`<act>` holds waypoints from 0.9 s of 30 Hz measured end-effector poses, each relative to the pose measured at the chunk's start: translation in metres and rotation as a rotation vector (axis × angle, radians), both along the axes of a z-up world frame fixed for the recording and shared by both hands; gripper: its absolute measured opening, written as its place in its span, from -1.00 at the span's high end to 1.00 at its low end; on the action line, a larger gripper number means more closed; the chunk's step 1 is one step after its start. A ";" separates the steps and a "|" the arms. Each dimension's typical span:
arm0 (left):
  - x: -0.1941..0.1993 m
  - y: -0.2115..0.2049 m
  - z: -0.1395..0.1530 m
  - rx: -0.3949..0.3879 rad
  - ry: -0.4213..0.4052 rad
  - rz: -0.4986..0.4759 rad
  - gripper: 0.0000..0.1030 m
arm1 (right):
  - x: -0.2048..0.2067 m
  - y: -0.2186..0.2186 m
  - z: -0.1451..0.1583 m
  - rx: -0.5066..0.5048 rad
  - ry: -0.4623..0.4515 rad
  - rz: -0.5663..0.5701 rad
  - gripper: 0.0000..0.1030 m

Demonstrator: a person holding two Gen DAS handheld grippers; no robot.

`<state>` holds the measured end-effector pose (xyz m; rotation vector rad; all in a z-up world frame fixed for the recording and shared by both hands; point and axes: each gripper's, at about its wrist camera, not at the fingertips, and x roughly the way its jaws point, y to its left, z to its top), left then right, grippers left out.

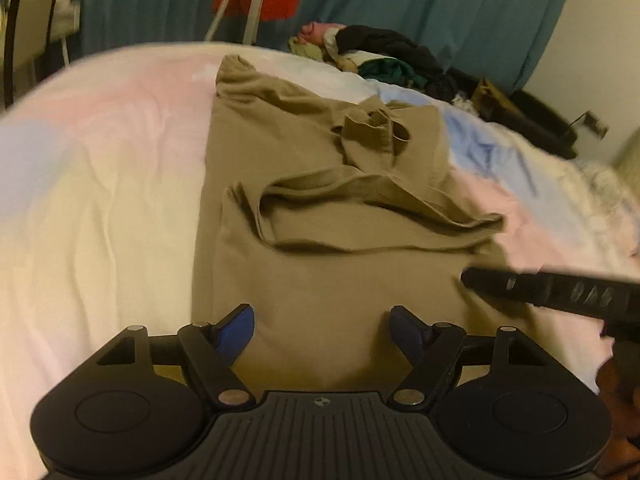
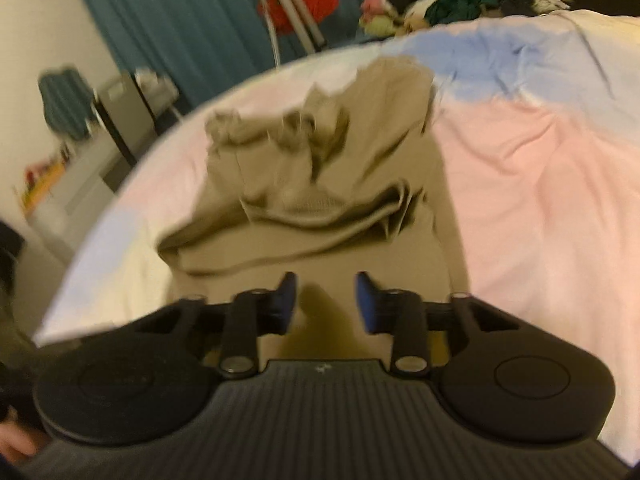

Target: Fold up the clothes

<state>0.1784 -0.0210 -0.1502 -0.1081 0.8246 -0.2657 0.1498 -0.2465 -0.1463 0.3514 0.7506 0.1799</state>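
**Tan shirt half-folded on bed, both tongs open**

A tan shirt (image 1: 320, 280) is laid on a bed covered by a pastel sheet (image 1: 100, 200) patched in pink, blue and cream. The shirt's upper part is bunched and folded over toward the middle, with a sleeve and the collar area crumpled on top; the lower part is spread flat nearest the cameras.

The left tongs (image 1: 322, 332) are held wide open above the flat lower part of the shirt; nothing is gripped between the blue pads (image 1: 236, 332). The right tongs (image 2: 326, 304) are also spread open, less widely, over the shirt's near edge, with nothing held; contact with the cloth cannot be told. The right-wrist view is blurred. In the left-wrist view, one finger of the right tongs (image 1: 540, 286) is seen coming in from the right at the shirt's right edge.

A pile of mixed clothes (image 1: 380, 56) is seen at the far end of the bed, before a teal curtain (image 1: 400, 0).
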 end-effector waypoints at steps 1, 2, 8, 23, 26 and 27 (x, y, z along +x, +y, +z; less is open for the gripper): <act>0.006 -0.001 -0.001 0.013 -0.015 0.009 -0.48 | 0.006 0.004 -0.006 -0.031 -0.002 0.005 0.42; 0.012 -0.003 -0.002 0.026 -0.030 0.018 -0.48 | 0.012 0.008 -0.011 -0.062 -0.003 0.010 0.47; 0.036 -0.006 -0.005 0.083 -0.110 0.080 -0.48 | 0.051 0.005 -0.019 -0.036 -0.071 -0.060 0.47; 0.025 -0.001 0.001 0.034 -0.111 0.061 -0.49 | 0.027 0.011 0.001 -0.070 -0.219 -0.119 0.39; 0.019 -0.003 0.001 0.007 -0.084 0.020 -0.49 | 0.018 0.004 0.007 -0.027 -0.209 -0.147 0.39; 0.017 -0.003 0.000 -0.002 -0.075 0.006 -0.49 | 0.014 0.003 0.007 -0.008 -0.199 -0.143 0.39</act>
